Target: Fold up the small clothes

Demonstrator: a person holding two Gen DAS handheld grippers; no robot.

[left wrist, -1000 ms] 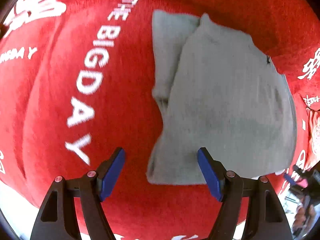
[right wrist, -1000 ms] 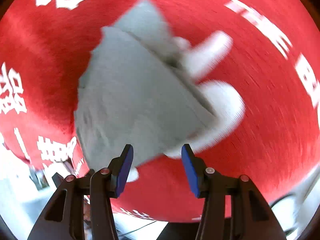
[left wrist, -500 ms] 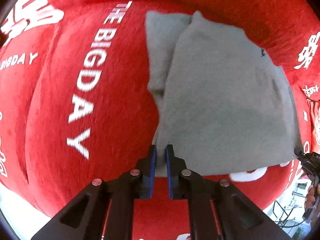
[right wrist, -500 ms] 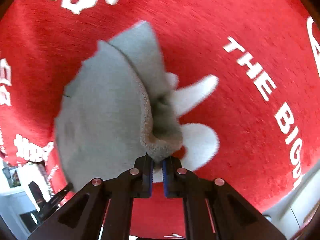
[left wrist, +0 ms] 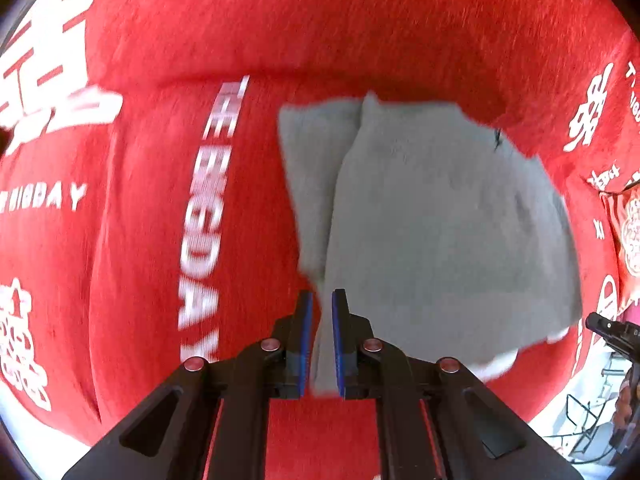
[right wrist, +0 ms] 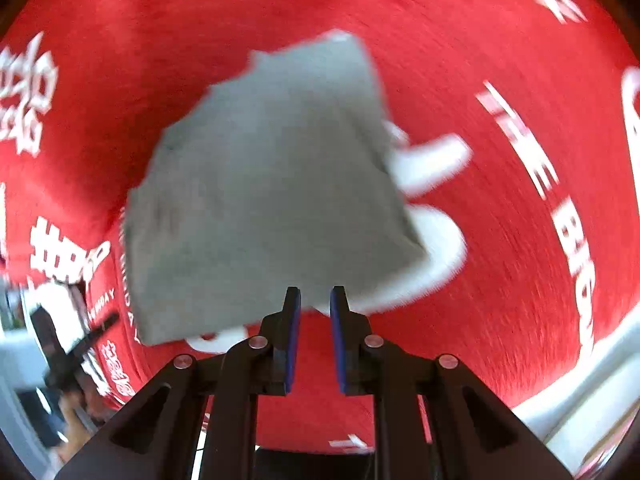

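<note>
White "THE BIGDAY" lettering [left wrist: 202,216] marks the red cover [left wrist: 340,32]; the left hand-held gripper [left wrist: 320,338] pinches the grey cloth [left wrist: 440,220], while the right hand-held gripper [right wrist: 312,336], jaws just parting, stands slightly spread and empty.

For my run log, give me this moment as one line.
left hand-held gripper: shut on grey cloth | right hand-held gripper: jaws just opening, grey cloth edge at tips, grip unclear | surface: red blanket

The right tool [right wrist: 311,304], jaws just reopened slightly and empty, hangs just below the grey cloth [right wrist: 268,184] lying on the red surface [right wrist: 500,280].
</note>
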